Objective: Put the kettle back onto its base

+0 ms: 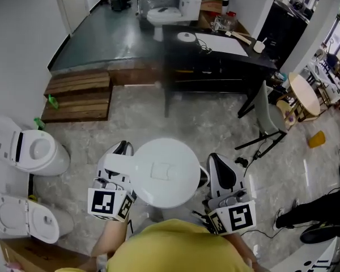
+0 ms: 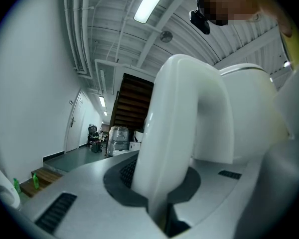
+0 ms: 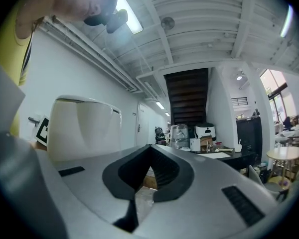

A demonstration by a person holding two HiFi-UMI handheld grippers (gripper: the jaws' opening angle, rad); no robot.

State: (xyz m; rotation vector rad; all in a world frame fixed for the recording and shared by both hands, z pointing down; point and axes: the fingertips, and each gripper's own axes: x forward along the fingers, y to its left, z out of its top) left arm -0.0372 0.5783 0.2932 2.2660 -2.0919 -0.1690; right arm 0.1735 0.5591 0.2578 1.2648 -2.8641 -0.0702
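The white kettle [image 1: 164,171] shows from above in the head view, its round lid up, carried over the marble floor just in front of the person. My left gripper [image 1: 120,152] is shut on the kettle's curved white handle [image 2: 184,133], which fills the space between its jaws. My right gripper [image 1: 218,164] is level with the kettle's right side; its jaws meet at the tips with nothing between them [image 3: 150,151], and the kettle's body [image 3: 84,128] stands to its left. A small white round disc [image 1: 186,37], maybe the base, lies on the black desk [image 1: 215,64] farther ahead.
Two white toilets [image 1: 37,151] [image 1: 22,222] stand on the floor at the left, with wooden pallets [image 1: 79,95] behind them. A grey chair [image 1: 267,115] stands right of the desk, and a round table [image 1: 303,92] beyond it. Papers and cups lie on the desk.
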